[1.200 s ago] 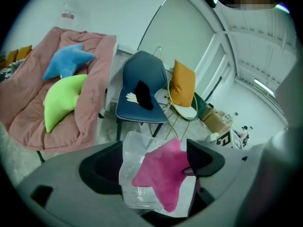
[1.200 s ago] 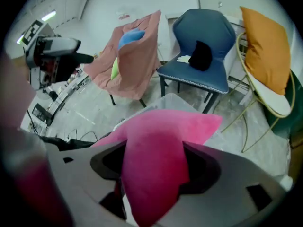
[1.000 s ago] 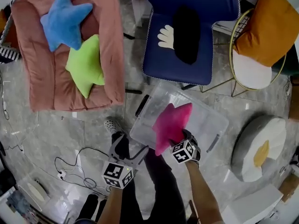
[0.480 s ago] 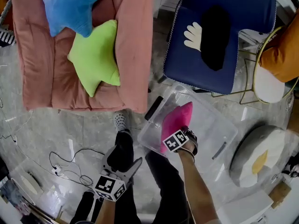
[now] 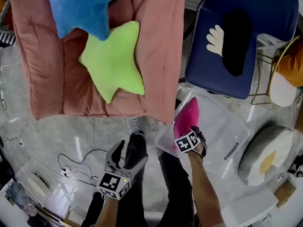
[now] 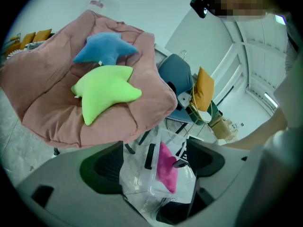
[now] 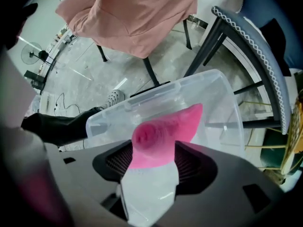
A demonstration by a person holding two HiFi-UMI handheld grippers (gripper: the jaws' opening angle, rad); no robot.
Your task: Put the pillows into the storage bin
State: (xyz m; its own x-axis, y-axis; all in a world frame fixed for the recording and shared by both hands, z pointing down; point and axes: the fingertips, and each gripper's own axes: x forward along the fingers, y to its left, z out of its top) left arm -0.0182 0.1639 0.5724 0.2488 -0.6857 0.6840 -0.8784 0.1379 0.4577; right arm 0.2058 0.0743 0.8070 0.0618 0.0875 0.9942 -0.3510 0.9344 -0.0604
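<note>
A pink star pillow [image 5: 185,119] stands partly inside the clear storage bin [image 5: 227,131] on the floor. My right gripper [image 5: 189,138] points straight down over the bin's near corner and is shut on the pillow [image 7: 163,129]. Its jaws have just been closing, and the pads pinch the plush. My left gripper [image 5: 127,156] hovers open and empty over the floor, left of the bin [image 6: 137,174]. A green star pillow [image 5: 116,60] and a blue star pillow [image 5: 85,6] lie on the salmon cushioned chair [image 5: 161,41].
A navy chair [image 5: 255,41] with a black pillow [image 5: 236,41] stands behind the bin. A fried-egg floor cushion [image 5: 265,152] lies at right, with an orange cushion [image 5: 291,65] on a wire chair. A cable [image 5: 75,162] trails on the floor at left. The person's legs stand between the grippers.
The right gripper has sunk with the pink pillow further into the bin. The left gripper has moved forward over the floor toward the salmon chair, which now fills more of the head view.
</note>
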